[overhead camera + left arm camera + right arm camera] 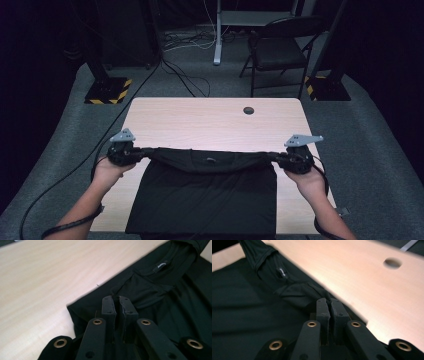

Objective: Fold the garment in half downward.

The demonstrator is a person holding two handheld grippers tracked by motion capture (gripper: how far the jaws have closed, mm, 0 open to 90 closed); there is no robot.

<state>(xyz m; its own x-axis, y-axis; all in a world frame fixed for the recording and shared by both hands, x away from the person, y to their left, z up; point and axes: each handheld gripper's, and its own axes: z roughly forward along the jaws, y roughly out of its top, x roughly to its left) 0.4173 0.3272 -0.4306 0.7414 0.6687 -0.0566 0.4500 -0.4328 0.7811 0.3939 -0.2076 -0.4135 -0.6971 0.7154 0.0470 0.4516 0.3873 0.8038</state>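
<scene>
The left tool (136, 154) is clamped on one shoulder of a black T-shirt (205, 197), which lies on the near half of the worktop (210, 120), its hem draped over the near edge. The right tool (280, 159) pinches the other shoulder. The cloth looks light, limp and apt to sag, so shoulder seams seem the sound hold. The left gripper view reveals the collar label (160, 265); the high view shows the stretched top edge

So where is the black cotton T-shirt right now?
In the high view the black cotton T-shirt lies on the near half of the light wooden table, its top edge stretched between the left gripper and the right gripper.
</scene>
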